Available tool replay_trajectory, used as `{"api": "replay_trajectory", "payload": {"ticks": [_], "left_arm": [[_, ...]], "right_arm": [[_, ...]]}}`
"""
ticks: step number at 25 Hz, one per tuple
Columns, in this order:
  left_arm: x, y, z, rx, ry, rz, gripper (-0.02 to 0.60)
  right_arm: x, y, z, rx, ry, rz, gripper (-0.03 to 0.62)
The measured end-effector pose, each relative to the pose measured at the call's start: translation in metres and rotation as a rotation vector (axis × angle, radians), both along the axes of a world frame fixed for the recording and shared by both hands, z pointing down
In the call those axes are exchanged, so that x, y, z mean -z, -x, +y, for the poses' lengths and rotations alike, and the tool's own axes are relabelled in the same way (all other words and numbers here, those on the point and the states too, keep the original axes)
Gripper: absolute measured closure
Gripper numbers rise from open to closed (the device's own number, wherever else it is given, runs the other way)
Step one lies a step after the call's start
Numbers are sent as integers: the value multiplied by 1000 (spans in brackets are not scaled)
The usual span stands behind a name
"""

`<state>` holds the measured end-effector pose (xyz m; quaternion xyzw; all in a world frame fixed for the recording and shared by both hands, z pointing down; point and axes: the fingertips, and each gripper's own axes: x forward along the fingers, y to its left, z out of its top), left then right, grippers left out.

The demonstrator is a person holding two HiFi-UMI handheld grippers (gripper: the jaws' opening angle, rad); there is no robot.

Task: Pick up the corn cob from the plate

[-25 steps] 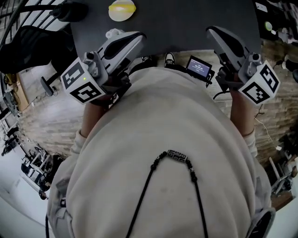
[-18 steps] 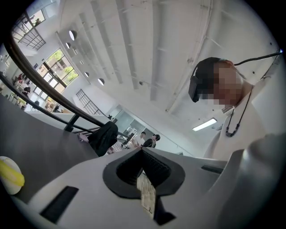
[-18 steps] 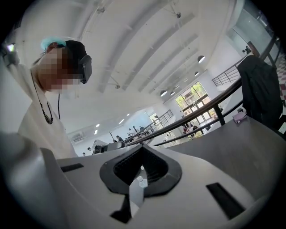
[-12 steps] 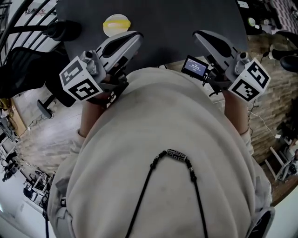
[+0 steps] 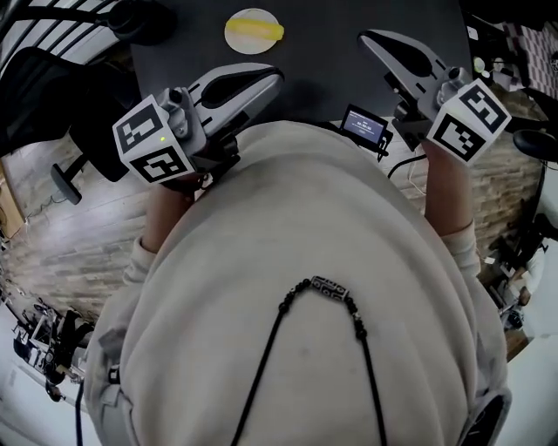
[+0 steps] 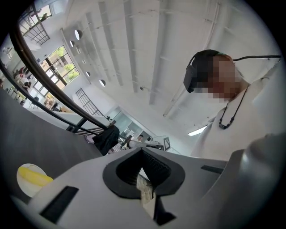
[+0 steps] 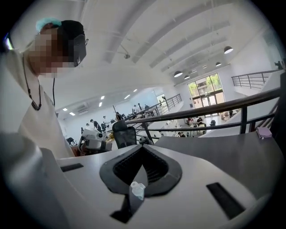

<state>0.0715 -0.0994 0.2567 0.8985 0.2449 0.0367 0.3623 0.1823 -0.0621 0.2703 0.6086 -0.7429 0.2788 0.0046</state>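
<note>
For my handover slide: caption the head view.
Shut left gripper and shut right gripper over dark table, short of yellow corn cob on white plate.

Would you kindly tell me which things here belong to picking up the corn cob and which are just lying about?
For the job: corn cob on its plate; left tool and right tool, both shut and empty.
Just lying about: small screen device; black office chair; small pink item.
</note>
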Motion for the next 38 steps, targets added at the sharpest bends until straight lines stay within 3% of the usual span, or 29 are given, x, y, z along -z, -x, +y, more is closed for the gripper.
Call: {"api": "replay_trajectory", "payload": {"ticks": [7,15,21,31,38], "left_arm": [[2,26,-12,30,24,21,580],[2,24,-25,158,31,9,580],[-5,31,-30,256,34,-33,580],[-22,57,-34,417,66,-118,580],[-28,74,-40,489,95,-129,580]], "right_arm": [[1,10,-27,48,42,49,577],[-20,-6,-49,136,79,67,577],[-58,-14,-78,201,161,133,576],[-117,-26,-103,270,228,101,523],[-144,-20,-121,318,272,115,496]]}}
